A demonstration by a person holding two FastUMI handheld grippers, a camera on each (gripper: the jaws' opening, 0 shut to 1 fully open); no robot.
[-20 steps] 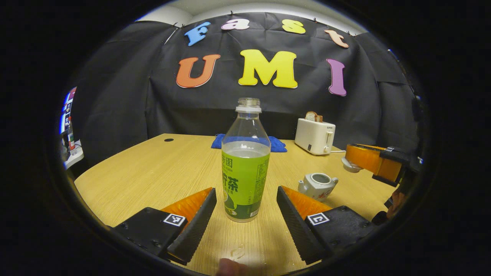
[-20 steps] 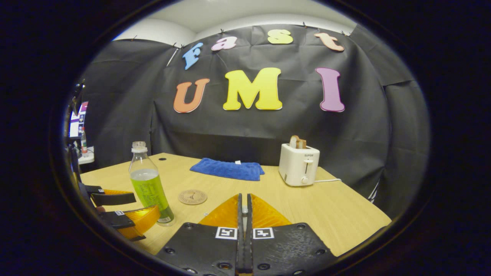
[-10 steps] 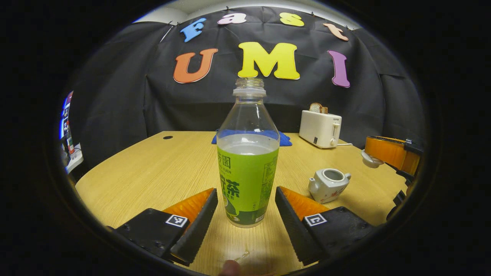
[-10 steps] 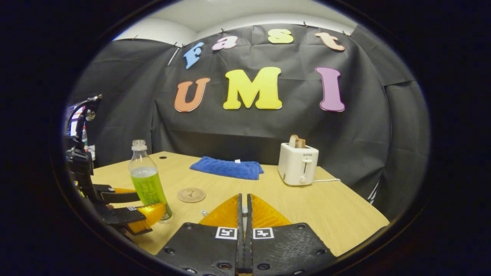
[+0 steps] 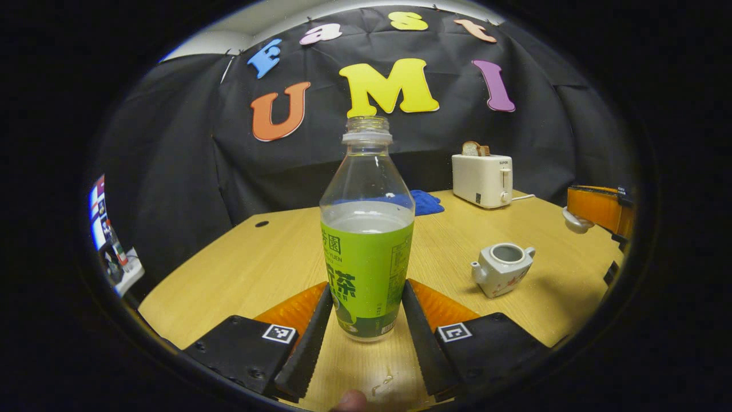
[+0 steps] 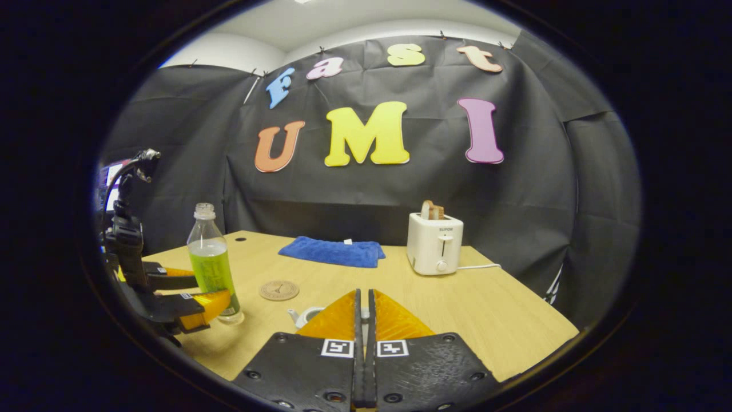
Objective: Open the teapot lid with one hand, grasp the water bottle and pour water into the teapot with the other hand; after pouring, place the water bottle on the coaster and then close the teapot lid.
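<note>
Standing upright at the centre of the left gripper view, the water bottle (image 5: 367, 229) is clear plastic with a green label around its lower half, uncapped, with liquid up to about the top of the label. The left gripper (image 5: 366, 320) has its two fingers closed in against the label's lower sides, one on each side; the bottle's base looks to be on the counter (image 5: 257, 263). To the lower right of the bottle, well apart from it, sits one small white teapot (image 5: 502, 268) with its mouth open. At the right edge of that view the right gripper (image 5: 577, 218) holds the white teapot lid (image 5: 575, 220) above the counter.

In the right gripper view, that gripper (image 6: 364, 312) has its fingers pressed almost together at the bottom centre, with a sliver of white between them; the lid itself cannot be made out there. Just left of the fingers a bit of the teapot (image 6: 302, 315) peeks out. This view adds one round coaster (image 6: 279, 290) lying flat between the teapot and the bottle (image 6: 213, 263), which stands at middle left between the left gripper's (image 6: 191, 292) fingers.

Farther back there is one blue cloth (image 6: 331, 252) and one white toaster (image 6: 434, 243) with a bread slice in it.
</note>
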